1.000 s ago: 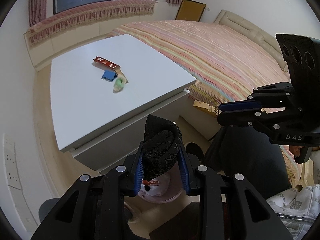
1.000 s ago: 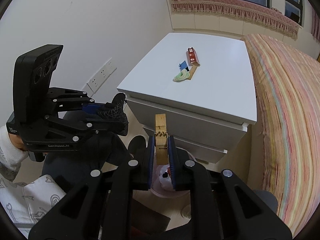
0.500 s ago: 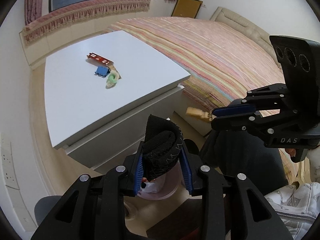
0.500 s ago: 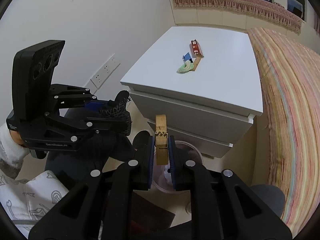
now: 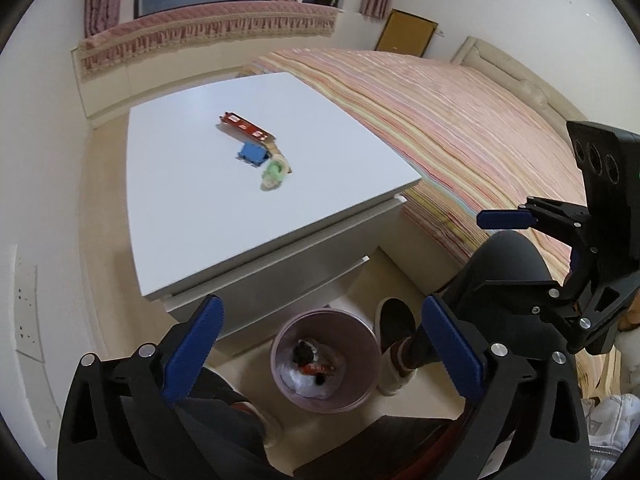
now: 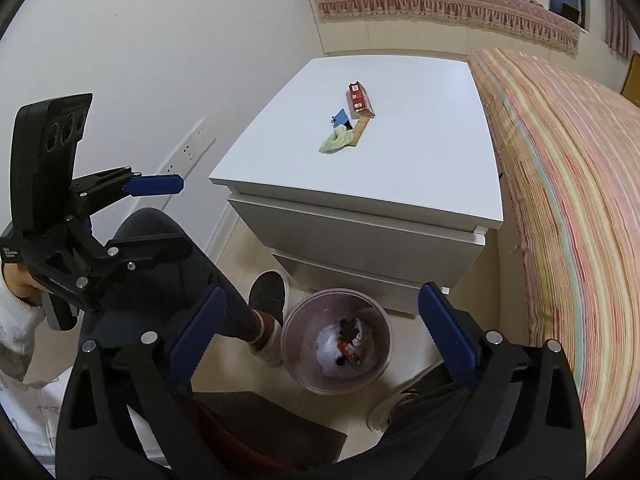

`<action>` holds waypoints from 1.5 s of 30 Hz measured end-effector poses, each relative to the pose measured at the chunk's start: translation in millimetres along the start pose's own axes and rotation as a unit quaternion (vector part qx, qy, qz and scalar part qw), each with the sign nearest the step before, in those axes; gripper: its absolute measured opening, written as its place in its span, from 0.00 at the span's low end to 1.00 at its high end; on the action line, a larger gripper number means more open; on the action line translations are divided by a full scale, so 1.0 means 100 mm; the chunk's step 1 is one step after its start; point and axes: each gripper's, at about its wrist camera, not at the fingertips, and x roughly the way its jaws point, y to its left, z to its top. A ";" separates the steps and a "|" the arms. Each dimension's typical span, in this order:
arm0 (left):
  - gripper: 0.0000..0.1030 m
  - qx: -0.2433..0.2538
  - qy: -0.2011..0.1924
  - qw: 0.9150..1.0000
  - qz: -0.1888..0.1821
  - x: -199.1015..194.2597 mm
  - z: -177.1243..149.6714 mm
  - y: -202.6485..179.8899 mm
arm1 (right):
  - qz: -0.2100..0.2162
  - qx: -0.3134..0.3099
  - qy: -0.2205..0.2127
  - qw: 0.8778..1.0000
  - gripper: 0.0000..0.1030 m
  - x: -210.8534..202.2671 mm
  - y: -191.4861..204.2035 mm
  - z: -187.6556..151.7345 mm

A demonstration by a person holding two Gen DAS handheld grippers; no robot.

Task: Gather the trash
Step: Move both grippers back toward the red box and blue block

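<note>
A pink trash bin (image 5: 362,394) (image 6: 298,364) stands on the floor in front of the white nightstand (image 5: 208,200) (image 6: 420,168), with crumpled trash and a black item inside. My left gripper (image 5: 320,354) is open and empty above the bin. My right gripper (image 6: 320,340) is open and empty above it too. On the nightstand lie a red wrapper (image 5: 246,127) (image 6: 357,98), a blue piece (image 5: 251,154) (image 6: 341,118), a green crumpled piece (image 5: 274,174) (image 6: 335,140) and a wooden clothespin (image 6: 360,130).
A striped bed (image 5: 460,120) (image 6: 568,184) flanks the nightstand. The person's legs and shoes (image 5: 394,344) (image 6: 266,308) stand beside the bin. Wall sockets (image 6: 192,144) are on the wall to the left.
Both grippers have opened. The black sock left my left gripper and the wooden clothespin left my right gripper. A black item now lies in the bin.
</note>
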 end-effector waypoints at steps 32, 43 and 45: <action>0.93 0.011 -0.043 0.999 -0.001 0.16 0.63 0.22 | -0.021 -0.009 -0.043 0.999 0.97 0.16 -0.28 1.14; 0.93 0.027 -0.034 0.999 -0.004 0.56 0.90 0.38 | -0.030 -0.017 -0.001 0.999 0.97 0.90 -0.53 1.73; 0.93 0.024 -0.030 0.999 -0.007 0.65 0.91 0.40 | -0.035 -0.018 0.006 0.999 0.97 1.03 -0.57 1.81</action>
